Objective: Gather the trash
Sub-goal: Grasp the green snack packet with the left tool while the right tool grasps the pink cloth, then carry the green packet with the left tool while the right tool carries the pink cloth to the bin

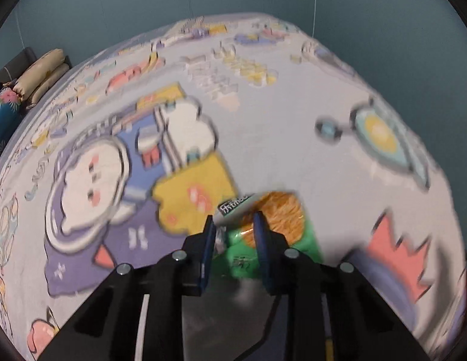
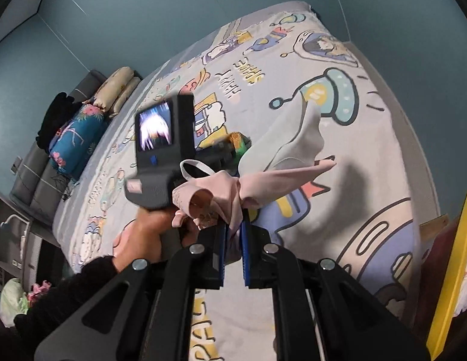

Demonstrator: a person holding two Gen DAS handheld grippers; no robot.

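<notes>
My left gripper (image 1: 233, 221) is shut on a green snack bag (image 1: 275, 225) with an orange picture, held just above the cartoon-print bed sheet (image 1: 278, 120). The view is blurred. In the right wrist view my right gripper (image 2: 233, 225) is shut on a pink and grey cloth garment (image 2: 257, 180), lifted above the sheet (image 2: 369, 165). The left gripper's body with its small screen (image 2: 156, 132) and the hand holding it are to the left, and the green bag (image 2: 241, 144) shows past it.
Folded pillows and a blue floral bolster (image 2: 80, 138) lie at the head of the bed by a grey headboard (image 2: 38, 174). Teal walls surround the bed. A yellow upright edge (image 2: 453, 270) and a wooden piece stand at the right.
</notes>
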